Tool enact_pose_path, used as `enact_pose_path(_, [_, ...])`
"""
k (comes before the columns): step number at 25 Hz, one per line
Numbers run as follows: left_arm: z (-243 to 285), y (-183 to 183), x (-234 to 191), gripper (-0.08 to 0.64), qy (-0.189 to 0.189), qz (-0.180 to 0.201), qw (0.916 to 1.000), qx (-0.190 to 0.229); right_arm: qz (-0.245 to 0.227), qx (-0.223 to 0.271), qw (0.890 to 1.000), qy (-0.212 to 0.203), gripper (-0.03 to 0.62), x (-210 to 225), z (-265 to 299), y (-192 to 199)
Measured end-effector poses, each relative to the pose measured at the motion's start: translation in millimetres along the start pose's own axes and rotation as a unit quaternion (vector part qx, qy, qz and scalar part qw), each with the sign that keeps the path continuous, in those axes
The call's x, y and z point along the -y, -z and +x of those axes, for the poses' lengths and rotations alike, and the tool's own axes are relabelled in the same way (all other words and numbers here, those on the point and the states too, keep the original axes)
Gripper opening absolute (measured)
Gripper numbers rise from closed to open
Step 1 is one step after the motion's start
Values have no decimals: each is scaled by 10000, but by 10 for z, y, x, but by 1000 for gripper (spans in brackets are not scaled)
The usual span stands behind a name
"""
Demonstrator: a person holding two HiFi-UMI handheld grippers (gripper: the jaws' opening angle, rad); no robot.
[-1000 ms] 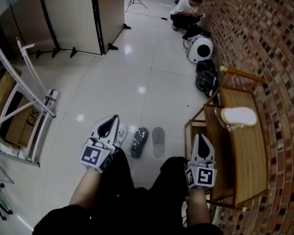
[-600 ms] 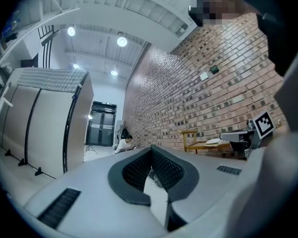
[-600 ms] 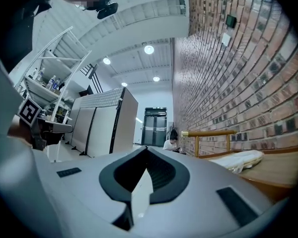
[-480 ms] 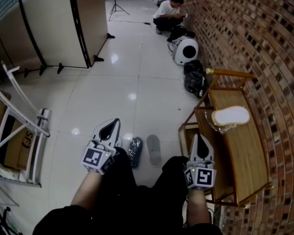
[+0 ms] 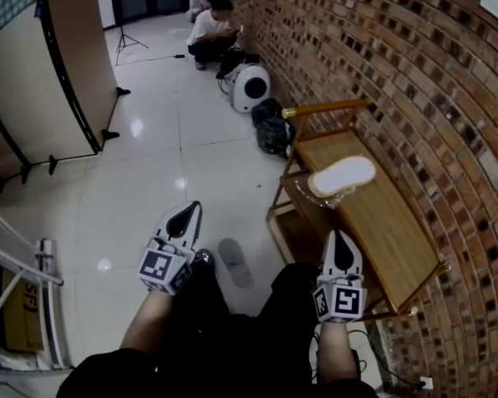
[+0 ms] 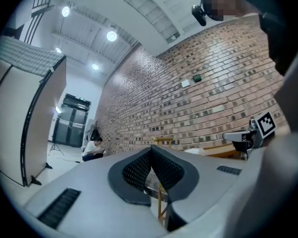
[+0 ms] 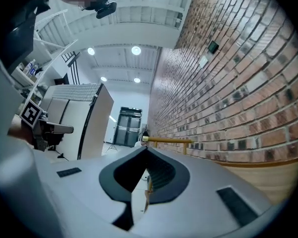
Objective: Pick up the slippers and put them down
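Observation:
A white slipper (image 5: 342, 177) lies on top of the wooden bench (image 5: 382, 222) by the brick wall. On the floor between my knees rests a grey slipper (image 5: 234, 264); a dark one (image 5: 203, 258) peeks out beside my left gripper and is mostly hidden. My left gripper (image 5: 192, 206) is held level over the floor, shut and empty, its jaws meeting at the tip (image 6: 151, 148). My right gripper (image 5: 339, 235) hovers at the bench's near edge, also shut with nothing in it (image 7: 147, 148). Neither touches a slipper.
A brick wall (image 5: 415, 98) runs along the right. Further back are black bags (image 5: 272, 127), a white round appliance (image 5: 251, 88) and a crouching person (image 5: 209, 27). A beige partition (image 5: 33, 98) stands left, with a metal rack (image 5: 17, 272) and cardboard box (image 5: 17, 313) below it.
The view has swung right toward the bench and wall. The floor slippers have slid left and down in view, the dark one now mostly behind my left gripper. Both grippers stay shut.

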State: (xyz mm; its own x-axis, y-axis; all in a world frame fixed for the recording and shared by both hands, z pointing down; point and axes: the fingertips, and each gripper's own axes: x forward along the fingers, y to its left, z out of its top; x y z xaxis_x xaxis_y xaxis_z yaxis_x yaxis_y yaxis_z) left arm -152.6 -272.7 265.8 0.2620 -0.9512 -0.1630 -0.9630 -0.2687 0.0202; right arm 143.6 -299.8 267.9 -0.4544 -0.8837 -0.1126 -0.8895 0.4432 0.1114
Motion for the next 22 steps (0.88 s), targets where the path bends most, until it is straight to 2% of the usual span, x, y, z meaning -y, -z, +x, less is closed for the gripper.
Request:
enact_pose_path(4, [267, 23, 181, 5, 424, -260, 9987, 61, -82, 21, 9990, 444, -9, 229, -203, -71])
enact_pose_path(6, [387, 43, 297, 5, 621, -232, 9978, 3, -121, 6, 9980, 627, -9, 324, -293, -87])
enact_pose_path(9, [564, 63, 579, 5, 1065, 393, 9934, 178, -147, -17, 9960, 887, -9, 465, -446, -99])
enact_pose_path(11, [654, 76, 819, 5, 1417, 543, 9882, 196, -152, -28, 9946, 1026, -9, 545, -536, -97])
enact_pose_path(14, [762, 107, 1067, 5, 1778, 378, 9832, 176, -175, -45, 9924, 1219, -9, 642, -659, -97])
enact_pose_path(22, [1017, 131, 1437, 5, 2294, -140, 9732, 30, -193, -107, 9872, 1580, -9, 808, -918, -86])
